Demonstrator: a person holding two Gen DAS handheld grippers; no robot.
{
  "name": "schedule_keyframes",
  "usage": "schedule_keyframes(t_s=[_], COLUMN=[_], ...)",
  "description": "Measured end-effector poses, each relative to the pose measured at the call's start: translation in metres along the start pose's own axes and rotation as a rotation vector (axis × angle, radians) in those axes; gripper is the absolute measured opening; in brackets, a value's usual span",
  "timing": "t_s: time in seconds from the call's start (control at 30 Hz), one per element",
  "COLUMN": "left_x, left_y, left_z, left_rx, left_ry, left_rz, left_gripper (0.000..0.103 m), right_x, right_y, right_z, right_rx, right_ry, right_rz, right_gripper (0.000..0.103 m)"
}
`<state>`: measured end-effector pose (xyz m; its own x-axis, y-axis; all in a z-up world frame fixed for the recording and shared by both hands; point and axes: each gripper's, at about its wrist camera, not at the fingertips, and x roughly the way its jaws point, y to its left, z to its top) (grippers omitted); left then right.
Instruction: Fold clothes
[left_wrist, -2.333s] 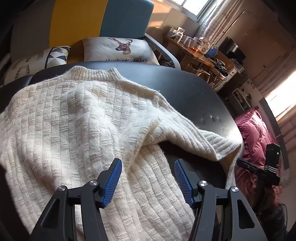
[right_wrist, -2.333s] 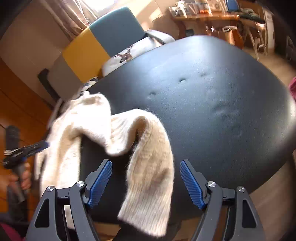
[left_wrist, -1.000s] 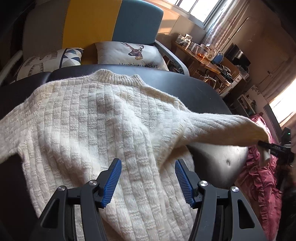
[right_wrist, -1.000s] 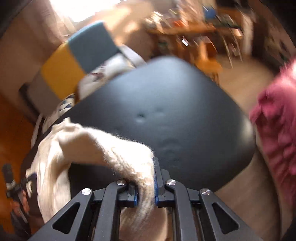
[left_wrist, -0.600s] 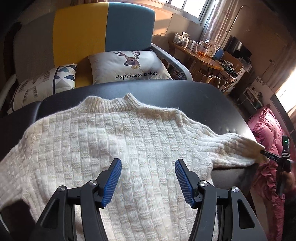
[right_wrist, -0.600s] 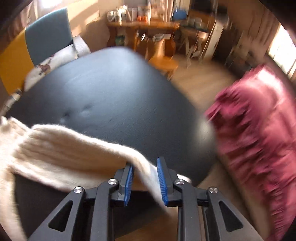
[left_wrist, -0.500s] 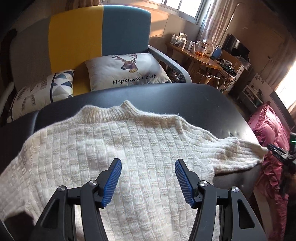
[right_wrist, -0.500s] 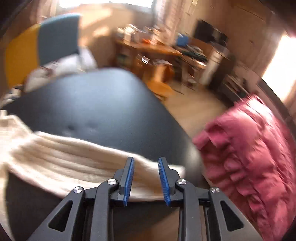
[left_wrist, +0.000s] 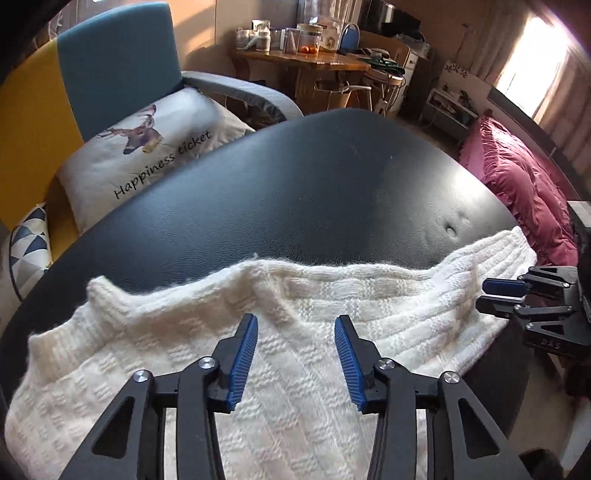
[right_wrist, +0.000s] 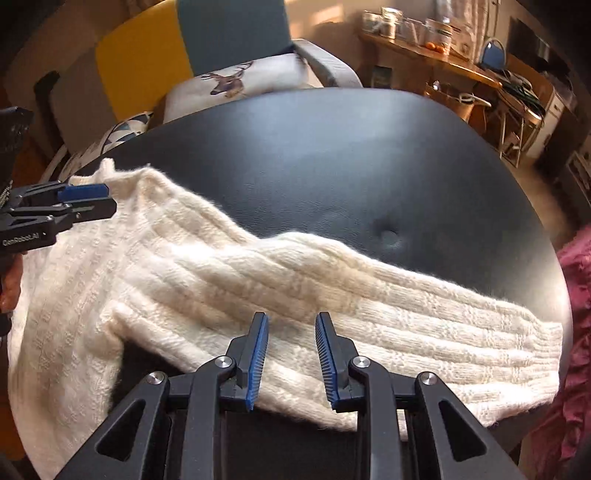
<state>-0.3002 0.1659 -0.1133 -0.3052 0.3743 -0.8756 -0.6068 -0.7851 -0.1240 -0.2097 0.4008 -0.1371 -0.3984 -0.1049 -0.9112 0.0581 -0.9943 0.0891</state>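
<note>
We've got the sweater (left_wrist: 295, 369) flat on the desk (left_wrist: 314, 184), sleeve (right_wrist: 369, 314) out sideways, both grippers (left_wrist: 295, 354) (right_wrist: 291, 354) parted w/ nothing held; sleeve fold-in likely next.

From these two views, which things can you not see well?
- Sweater hem: cut off by the left wrist view's bottom edge, behind the left gripper.
- Its other sleeve: outside both views.
- Jars on the wooden table: too small to read.
- Right gripper open above the sleeve; contact unclear.
</note>
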Motion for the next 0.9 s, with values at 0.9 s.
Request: schedule_keyframes(t_s=[0.9], left_x=[-0.145], left_y=[0.214], left_z=[-0.097], left_rx=[-0.482], left_ry=[-0.198], left_rz=[0.264], left_gripper=[0.039], right_x=[-0.004], right_y=[0.078], right_z=[0.071], right_rx=[-0.171], right_ry=[-0.143], right_rz=[0.117], right_gripper=[0.028])
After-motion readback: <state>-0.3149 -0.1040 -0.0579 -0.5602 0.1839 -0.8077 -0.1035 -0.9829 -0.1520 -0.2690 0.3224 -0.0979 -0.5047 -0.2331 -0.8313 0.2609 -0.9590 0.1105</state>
